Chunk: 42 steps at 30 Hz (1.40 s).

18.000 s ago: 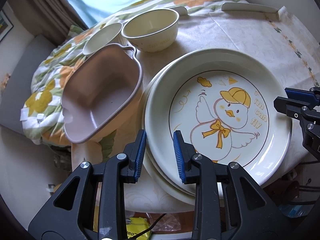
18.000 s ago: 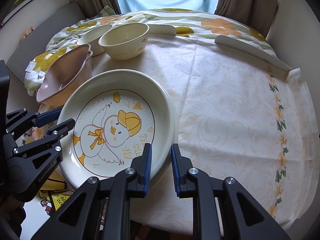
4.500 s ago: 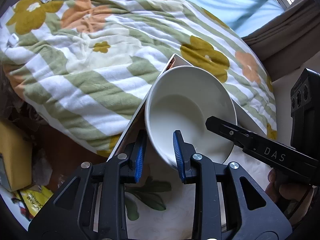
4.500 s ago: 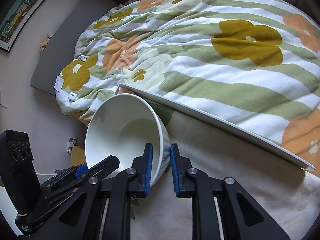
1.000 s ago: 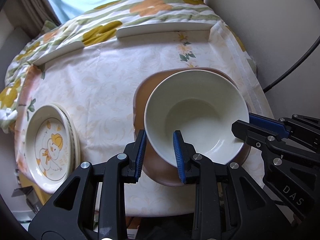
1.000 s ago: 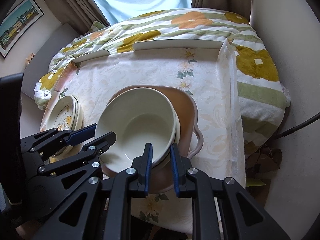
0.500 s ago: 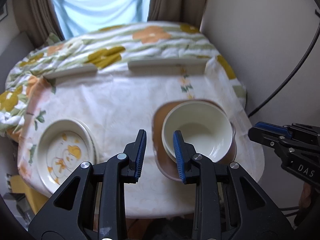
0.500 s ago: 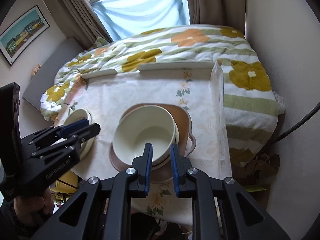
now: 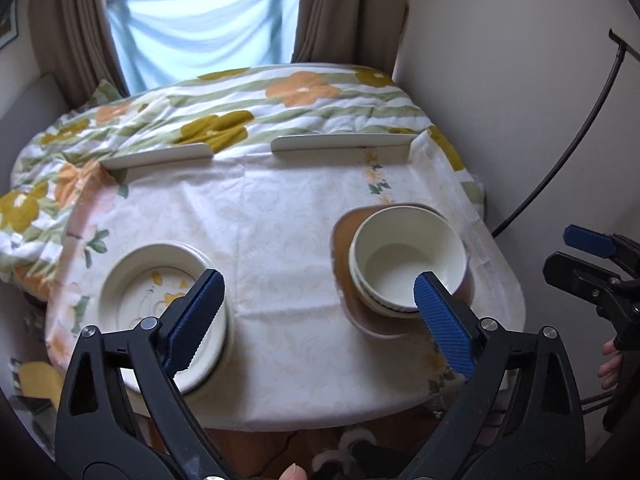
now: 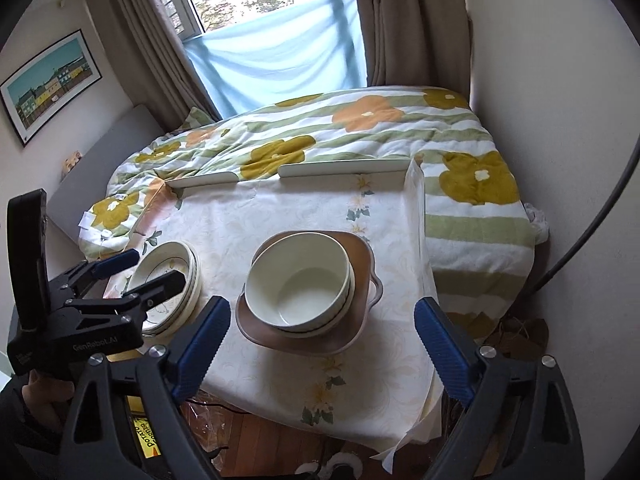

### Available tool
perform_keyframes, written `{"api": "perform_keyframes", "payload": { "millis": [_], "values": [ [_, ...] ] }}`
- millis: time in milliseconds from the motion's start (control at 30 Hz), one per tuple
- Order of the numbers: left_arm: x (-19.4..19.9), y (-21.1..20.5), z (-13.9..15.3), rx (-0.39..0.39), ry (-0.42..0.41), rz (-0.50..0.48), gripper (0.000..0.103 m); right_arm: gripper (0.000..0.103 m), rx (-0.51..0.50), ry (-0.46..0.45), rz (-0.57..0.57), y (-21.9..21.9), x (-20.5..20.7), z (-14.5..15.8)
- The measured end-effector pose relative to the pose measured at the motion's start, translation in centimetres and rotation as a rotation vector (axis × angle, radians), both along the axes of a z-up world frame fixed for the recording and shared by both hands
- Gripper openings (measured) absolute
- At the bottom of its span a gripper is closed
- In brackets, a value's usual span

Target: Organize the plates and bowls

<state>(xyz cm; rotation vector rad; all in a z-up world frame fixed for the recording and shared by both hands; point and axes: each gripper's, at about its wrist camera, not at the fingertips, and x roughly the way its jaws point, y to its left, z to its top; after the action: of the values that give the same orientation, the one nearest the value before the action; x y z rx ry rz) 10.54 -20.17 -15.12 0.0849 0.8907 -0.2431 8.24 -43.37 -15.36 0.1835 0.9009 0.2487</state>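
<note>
Left wrist view: our left gripper has its jaws opening wide, nothing between the pads, backed off above the near table edge. Just past the right-hand pad sits the cream bowl stack, nested inside the brown handled dish, so all deep pieces share one footprint. Behind the left-hand pad is the stack of duck plates, flat ware kept apart from the bowls. Our right gripper shows at the right edge, clear of the dishes.

Right wrist view: right gripper jaws also opening, empty; bowl stack straight ahead between the spread fingers, plate stack ahead-left, partly behind our left gripper. Floral tablecloth beyond is bare. We judge sorting is essentially done: both tools released and standing off.
</note>
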Motion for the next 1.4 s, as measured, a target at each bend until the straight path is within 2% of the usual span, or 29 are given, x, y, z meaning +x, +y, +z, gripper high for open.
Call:
{"api": "perform_keyframes", "payload": {
  "millis": [133, 200, 267, 433, 600, 667, 733, 800, 867, 933, 967, 1033, 1133, 1200, 1333, 1400],
  "values": [
    [-0.5, 0.8, 2.0, 0.055, -0.092, -0.017, 0.096, 0.092, 0.005, -0.012, 0.005, -0.9, -0.5, 0.5],
    [-0.2, 1.1, 2.4, 0.066, -0.097, -0.056, 0.103, 0.092, -0.028, 0.031, 0.012, -1.3, -0.2, 0.4],
    [0.9, 1.1, 1.3, 0.075, -0.027, -0.107, 0.103, 0.092, -0.091, 0.103, 0.019, -1.5, 0.6, -0.3],
    [3.4, 0.4, -3.2, 0.100, 0.163, -0.160, 0.103, 0.092, -0.219, 0.219, 0.044, -1.1, 2.8, -3.1],
    [5.5, -0.8, -6.7, 0.095, 0.304, -0.176, 0.102, 0.091, -0.231, 0.329, 0.109, -0.8, 5.0, -6.7],
    [6.1, -1.4, -7.8, 0.101, 0.354, -0.187, 0.102, 0.087, -0.245, 0.374, 0.137, -0.5, 6.0, -8.1],
    [6.6, -2.0, -8.7, 0.111, 0.394, -0.204, 0.100, 0.076, -0.245, 0.421, 0.169, 0.0, 6.7, -9.3],
    [7.0, -2.6, -9.6, 0.135, 0.428, -0.215, 0.096, 0.075, -0.228, 0.477, 0.176, 0.0, 7.4, -10.3],
    [7.2, -3.2, -10.5, 0.147, 0.463, -0.224, 0.086, 0.068, -0.211, 0.503, 0.193, 0.2, 8.0, -11.0],
    [7.3, -3.8, -11.2, 0.137, 0.489, -0.233, 0.081, 0.057, -0.209, 0.519, 0.227, 0.5, 8.3, -11.6],
    [7.4, -4.1, -11.5, 0.140, 0.499, -0.238, 0.076, 0.055, -0.213, 0.523, 0.241, 0.8, 8.5, -11.9],
    [7.6, -4.8, -12.2, 0.145, 0.514, -0.249, 0.067, 0.044, -0.208, 0.531, 0.263, 1.2, 8.8, -12.5],
    [7.6, -5.6, -13.2, 0.146, 0.535, -0.262, 0.056, 0.032, -0.174, 0.541, 0.298, 1.7, 8.9, -13.4],
    [7.7, -5.8, -13.7, 0.130, 0.545, -0.265, 0.050, 0.030, -0.168, 0.538, 0.316, 1.9, 8.9, -14.0],
    [7.7, -6.7, -14.7, 0.114, 0.554, -0.278, 0.030, 0.022, -0.137, 0.533, 0.343, 2.2, 8.9, -14.9],
    [7.5, -6.9, -14.8, 0.071, 0.565, -0.287, 0.025, 0.022, -0.142, 0.508, 0.349, 2.4, 8.6, -15.1]
  ]
}}
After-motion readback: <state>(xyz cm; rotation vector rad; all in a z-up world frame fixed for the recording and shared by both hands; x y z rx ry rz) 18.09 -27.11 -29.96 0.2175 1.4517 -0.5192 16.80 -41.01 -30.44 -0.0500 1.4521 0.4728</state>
